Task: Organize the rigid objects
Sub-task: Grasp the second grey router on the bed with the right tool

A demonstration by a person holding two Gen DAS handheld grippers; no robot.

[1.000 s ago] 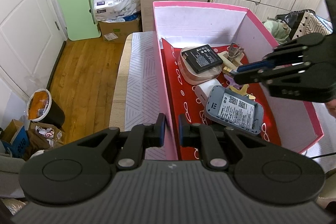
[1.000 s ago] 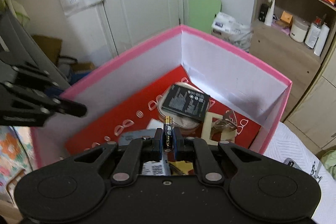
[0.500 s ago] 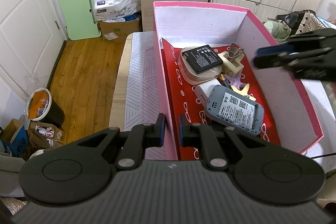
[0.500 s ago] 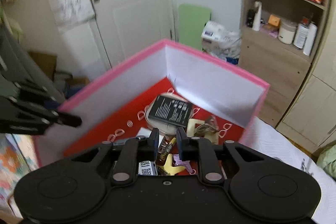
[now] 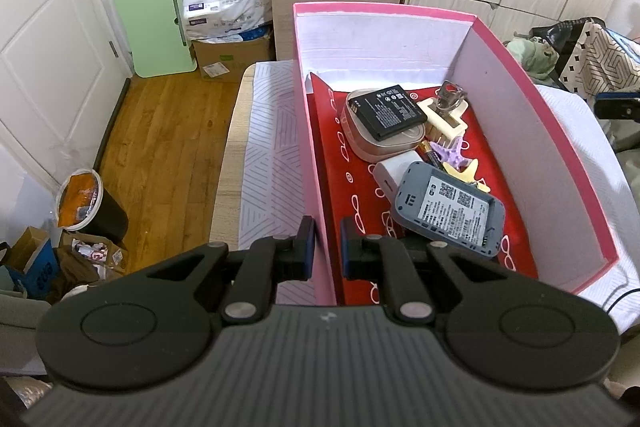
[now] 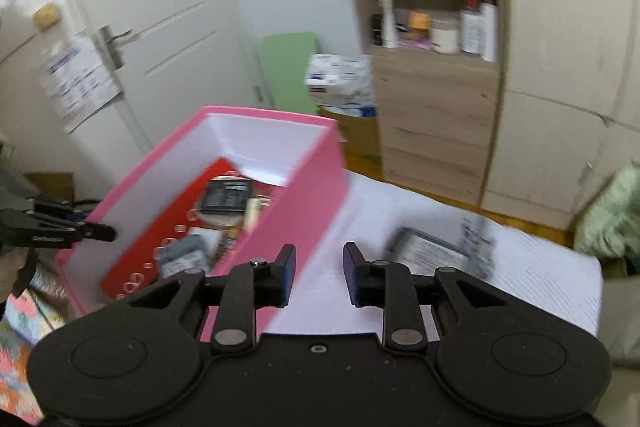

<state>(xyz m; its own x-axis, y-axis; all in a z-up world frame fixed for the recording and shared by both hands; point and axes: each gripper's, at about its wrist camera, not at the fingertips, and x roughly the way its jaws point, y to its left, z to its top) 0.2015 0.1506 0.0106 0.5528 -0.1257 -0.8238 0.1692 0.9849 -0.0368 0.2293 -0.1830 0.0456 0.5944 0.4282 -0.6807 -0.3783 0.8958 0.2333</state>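
So the left gripper (image 5: 327,241) is clamping the near-left wall of the pink box (image 5: 552,131), one finger outside and one inside, basically steadying it. Keep that grip firm but don't tilt the box, since everything inside is just lying loose on the red lining.

The right gripper (image 6: 319,269) is hovering over the white tablecloth (image 6: 540,267) just right of the box, fingers spread apart and carrying nothing. It's pointing toward a gray device (image 6: 430,253) lying flat on the cloth, beside something small I can't make out because that view is blurry. I'm guessing that's the next pickup.

Inside the box there's already a black battery (image 5: 386,111) sitting on a rounded case (image 5: 362,143), a gray router-looking thing (image 5: 448,211) at the near end, a white charger (image 5: 390,173) and some small bits in the middle.

Tips for the grab: that device is flat and wide, so come in low and pinch it across its narrow side, not the long one. Slow down before closing. Then lower it over the bare red patch at the right side of the box rather than dropping it on the pile.
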